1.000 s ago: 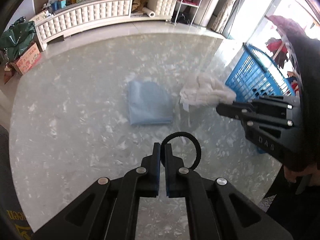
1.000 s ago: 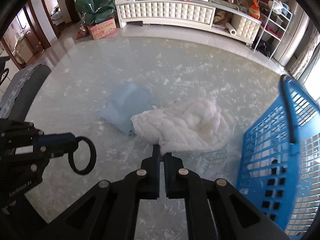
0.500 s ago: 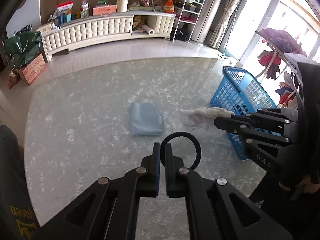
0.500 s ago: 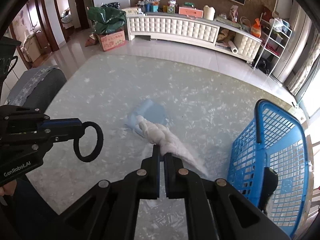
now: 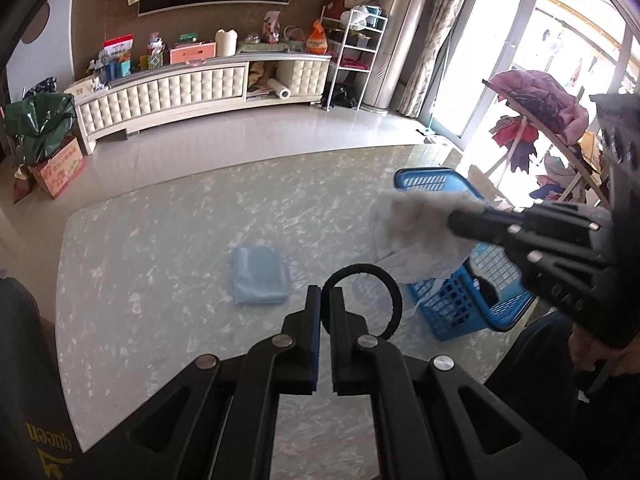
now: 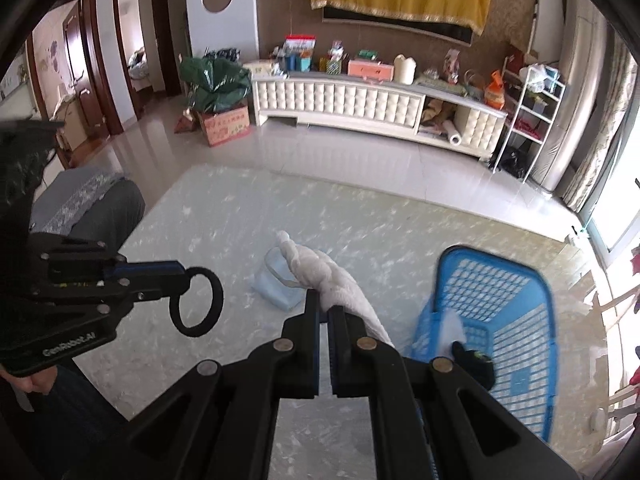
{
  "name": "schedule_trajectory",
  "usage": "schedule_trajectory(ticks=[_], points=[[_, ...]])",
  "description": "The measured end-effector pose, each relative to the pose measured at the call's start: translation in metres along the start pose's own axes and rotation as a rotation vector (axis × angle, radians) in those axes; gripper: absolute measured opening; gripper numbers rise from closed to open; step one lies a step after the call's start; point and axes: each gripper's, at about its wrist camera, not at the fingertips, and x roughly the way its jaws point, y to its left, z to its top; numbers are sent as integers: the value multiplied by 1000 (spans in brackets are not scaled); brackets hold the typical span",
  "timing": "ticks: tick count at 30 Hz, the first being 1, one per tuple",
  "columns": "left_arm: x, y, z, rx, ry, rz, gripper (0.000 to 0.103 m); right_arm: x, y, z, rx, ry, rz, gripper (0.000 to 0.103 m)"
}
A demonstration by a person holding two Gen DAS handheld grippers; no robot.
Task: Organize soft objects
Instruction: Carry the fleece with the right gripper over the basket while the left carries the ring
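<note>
My left gripper [image 5: 325, 294] is shut on a black hair band [image 5: 366, 300], a ring held up above the table; both show in the right wrist view, the gripper [image 6: 182, 282] and the band [image 6: 196, 300]. My right gripper [image 6: 323, 310] is shut on a white fluffy cloth [image 6: 332, 280], lifted off the table; in the left wrist view the cloth [image 5: 416, 236] hangs over the near end of the blue basket [image 5: 460, 300]. A folded light blue cloth [image 5: 260, 276] lies flat on the marble table [image 5: 160, 260], also seen in the right wrist view [image 6: 276, 284].
The blue basket [image 6: 496, 320] stands at the table's right edge with a dark object [image 6: 472, 360] inside. A grey chair [image 6: 88, 204] stands at the table's left. A white cabinet [image 5: 192, 88] and a wire shelf [image 5: 356, 60] stand across the floor.
Both grippers have risen well above the table. The white cloth has been lifted off the table and carried right, over the basket. The hair band stays in my left gripper.
</note>
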Motion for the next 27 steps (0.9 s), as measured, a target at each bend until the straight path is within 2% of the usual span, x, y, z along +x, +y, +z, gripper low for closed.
schedule_trajectory(ticks=[6,14,20,27], points=[[5,-18,10,23,-7,-17,3,-22,-21,4,32,-56,-36,3],[8,-47,22,73,-18,-71,3,-30,-51,-7,64,-73,-108,3],[16,-57,23,95,0,-97,3,-20,-76,-19,79,-42,-171,3],[33,-58,26,96,40,-89,3,14,-96,-31,61,24,-250,3]])
